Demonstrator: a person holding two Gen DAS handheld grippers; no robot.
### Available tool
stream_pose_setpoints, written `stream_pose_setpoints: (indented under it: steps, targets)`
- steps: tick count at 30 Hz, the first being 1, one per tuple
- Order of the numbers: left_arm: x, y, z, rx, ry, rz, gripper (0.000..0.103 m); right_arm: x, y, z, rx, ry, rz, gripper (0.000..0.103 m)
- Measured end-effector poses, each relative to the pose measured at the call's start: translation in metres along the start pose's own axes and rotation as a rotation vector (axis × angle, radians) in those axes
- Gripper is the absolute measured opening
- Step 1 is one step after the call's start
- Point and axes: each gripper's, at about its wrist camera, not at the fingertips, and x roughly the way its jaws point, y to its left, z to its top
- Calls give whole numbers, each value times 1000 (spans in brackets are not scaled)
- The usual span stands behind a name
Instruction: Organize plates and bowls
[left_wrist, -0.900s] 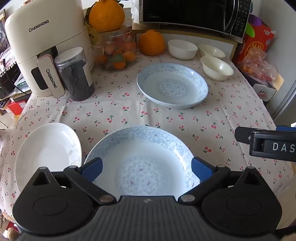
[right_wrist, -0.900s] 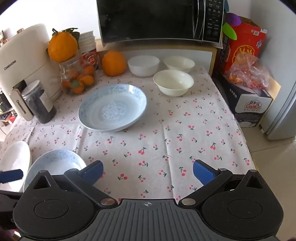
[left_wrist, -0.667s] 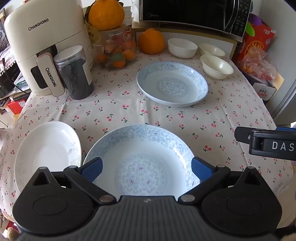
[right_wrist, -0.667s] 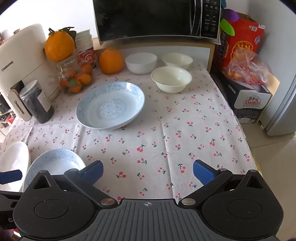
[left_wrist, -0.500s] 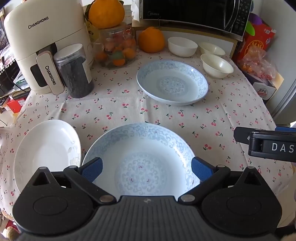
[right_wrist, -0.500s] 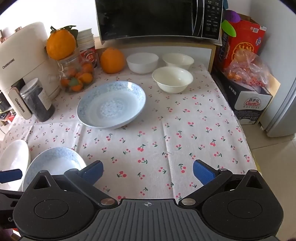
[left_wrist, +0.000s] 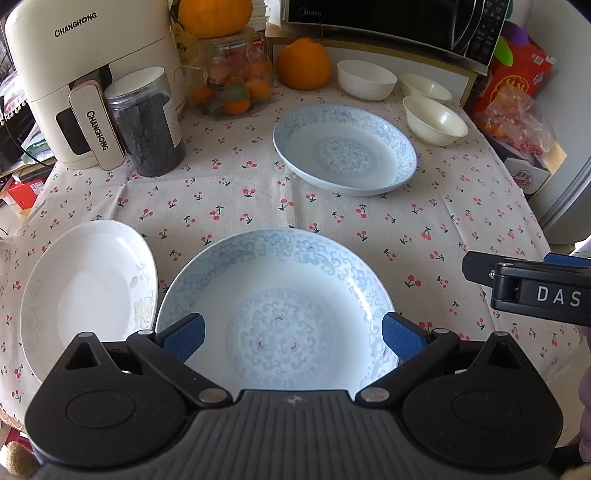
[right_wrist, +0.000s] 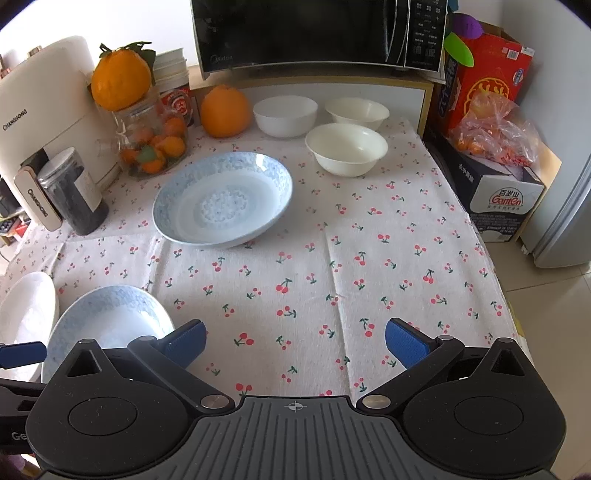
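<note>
Plates and bowls, spread loose over the cherry-print tablecloth (right_wrist: 369, 258), nothing stacked yet. Near blue plate (left_wrist: 277, 314) close to the front edge, toward the left corner, directly beneath the left gripper (left_wrist: 291, 334); white plate (left_wrist: 85, 291) just beside it at the left edge, rims close, contact not clear. Far blue plate (right_wrist: 221, 199) out toward the middle, well apart from the other two. Three white bowls (right_wrist: 345, 147) grouped at the back right corner under the microwave (right_wrist: 314, 33), near one another but not nested.

Left gripper jaws spread wide, blue pads either side of the near blue plate, above it rather than pressing on it, holding nothing. Tilted steeply down over the plate, probably lining up a grasp on its rim. Right gripper (right_wrist: 293, 343) likewise wide open and empty, over bare cloth toward the front right, seemingly waiting or bound for the far blue plate.

Probably the very start: matching blue plates likely meant to go one on the other, bowls to nest. Back left corner crowded by the air fryer (left_wrist: 88, 74), dark jar (left_wrist: 146, 122) and fruit jar (left_wrist: 232, 85), so little spare room there; open cloth at front right the roomier spot for a stack.
</note>
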Motion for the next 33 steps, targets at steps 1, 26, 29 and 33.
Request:
stream_pose_setpoints:
  steps: [1, 26, 29, 33]
  targets:
    - [0, 0, 0, -1, 1, -1, 102, 0, 0, 0, 0, 2, 1, 103]
    - [0, -2, -2, -2, 0, 1, 102, 3, 1, -2, -4, 18, 1, 103]
    - [0, -2, -2, -3, 0, 1, 102, 3, 2, -2, -4, 18, 1, 103]
    - [0, -1, -1, -2, 1, 1, 102, 3, 2, -2, -4, 20, 1, 103]
